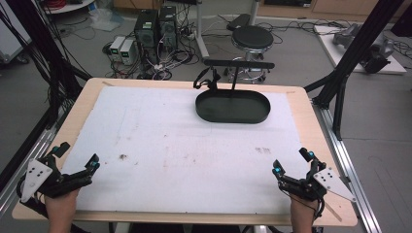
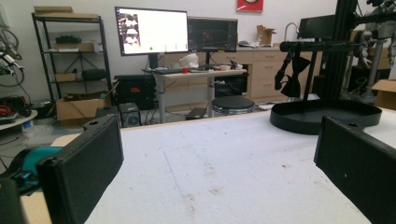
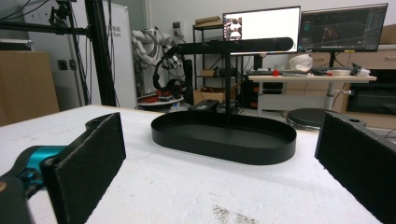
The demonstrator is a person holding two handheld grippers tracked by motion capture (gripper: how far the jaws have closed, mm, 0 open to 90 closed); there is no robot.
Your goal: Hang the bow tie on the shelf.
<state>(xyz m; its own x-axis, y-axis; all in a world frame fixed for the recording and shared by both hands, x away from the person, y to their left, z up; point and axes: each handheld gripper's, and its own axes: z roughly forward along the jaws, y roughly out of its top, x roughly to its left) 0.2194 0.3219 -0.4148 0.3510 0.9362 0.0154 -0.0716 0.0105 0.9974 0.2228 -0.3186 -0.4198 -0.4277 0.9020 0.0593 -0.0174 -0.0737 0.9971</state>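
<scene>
A black oval tray (image 1: pixel 232 119) sits on the white mat (image 1: pixel 170 141) at the far middle of the table. A T-shaped stand (image 1: pixel 238 64) rises from it, and a black bow-tie-like item (image 1: pixel 204 78) hangs from the left end of its bar. My left gripper (image 1: pixel 77 155) is open at the near left corner with nothing between its jaws. My right gripper (image 1: pixel 291 162) is open at the near right, also with nothing in it. In the left gripper view the tray (image 2: pixel 299 126) and the hanging item (image 2: pixel 292 77) lie ahead to the right. In the right gripper view the tray (image 3: pixel 224 150) is straight ahead.
The mat carries small brown stains (image 1: pixel 122 157). Bare wood edges (image 1: pixel 301 104) frame the mat. Behind the table are a round stool (image 1: pixel 252 38) and computer boxes with cables (image 1: pixel 155 26). Black frame posts (image 1: pixel 352 56) stand at the far right.
</scene>
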